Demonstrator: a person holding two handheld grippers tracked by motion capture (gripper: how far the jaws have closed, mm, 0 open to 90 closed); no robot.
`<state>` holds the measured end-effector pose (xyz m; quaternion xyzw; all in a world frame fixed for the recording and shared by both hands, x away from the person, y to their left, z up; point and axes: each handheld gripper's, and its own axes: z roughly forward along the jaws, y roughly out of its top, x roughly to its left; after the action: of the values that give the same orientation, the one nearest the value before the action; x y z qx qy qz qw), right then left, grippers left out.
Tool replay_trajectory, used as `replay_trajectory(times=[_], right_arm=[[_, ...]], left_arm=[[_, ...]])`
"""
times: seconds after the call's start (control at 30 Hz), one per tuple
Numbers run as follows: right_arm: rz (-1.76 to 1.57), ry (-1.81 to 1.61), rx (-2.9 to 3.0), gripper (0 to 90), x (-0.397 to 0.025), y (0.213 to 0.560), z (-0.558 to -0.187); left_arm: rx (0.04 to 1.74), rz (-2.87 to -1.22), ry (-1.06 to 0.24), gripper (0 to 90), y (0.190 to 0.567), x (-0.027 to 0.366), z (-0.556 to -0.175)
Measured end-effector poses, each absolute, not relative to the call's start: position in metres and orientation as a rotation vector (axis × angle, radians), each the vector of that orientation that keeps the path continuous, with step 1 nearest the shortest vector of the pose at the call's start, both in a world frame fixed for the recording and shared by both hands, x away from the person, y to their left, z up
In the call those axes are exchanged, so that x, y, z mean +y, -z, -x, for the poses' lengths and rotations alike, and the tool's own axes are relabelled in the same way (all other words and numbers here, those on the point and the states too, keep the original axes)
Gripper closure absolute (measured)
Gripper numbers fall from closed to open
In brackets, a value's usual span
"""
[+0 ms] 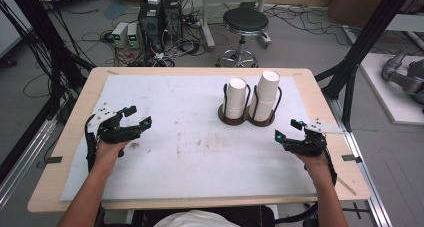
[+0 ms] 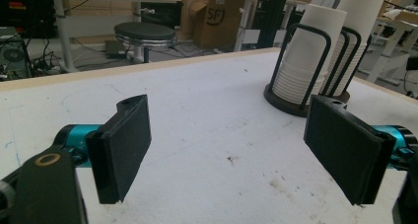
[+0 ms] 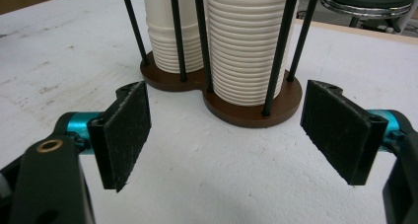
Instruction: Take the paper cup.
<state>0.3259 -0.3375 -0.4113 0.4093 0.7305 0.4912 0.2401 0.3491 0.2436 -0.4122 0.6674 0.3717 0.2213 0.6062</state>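
Fingers of both grippers stand spread wide and empty: the left gripper (image 1: pixel 134 118) at the left of the high view, the right gripper (image 1: pixel 289 129) at the right. The cup stacks (image 1: pixel 250 99) stand upright in their wire rack (image 1: pixel 248 118), upper centre-right. They are likely the target; the right gripper is nearer and faces them.

Past my table's far edge I see a black round stool (image 1: pixel 245 22) on a chrome base, standing on the grey floor. Left of it sit dark computer towers (image 1: pixel 161 14) amid tangled cables (image 1: pixel 107 37). Cardboard boxes (image 2: pixel 217 18) stand farther back
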Motion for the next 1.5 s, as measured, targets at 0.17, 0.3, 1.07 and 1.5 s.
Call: replay_trajectory(times=[0.17,0.3,1.07,1.5], right_arm=[[-1.118,-1.34,1.983,20.0,-0.338,0.41,-0.324],[-1.134,-1.347,1.952,20.0,-0.342,0.41,-0.324],[-1.044,-1.4,1.829,52.9,-0.329,0.396,-0.32],[-0.929,-1.37,1.797,88.8,-0.312,0.392,-0.321]], left_arm=[[0.869,-1.539,-0.506,18.2,0.413,0.244,-0.35],[0.874,-1.539,-0.504,18.2,0.414,0.244,-0.351],[0.881,-1.554,-0.499,18.5,0.414,0.247,-0.347],[0.883,-1.559,-0.491,18.5,0.415,0.246,-0.348]])
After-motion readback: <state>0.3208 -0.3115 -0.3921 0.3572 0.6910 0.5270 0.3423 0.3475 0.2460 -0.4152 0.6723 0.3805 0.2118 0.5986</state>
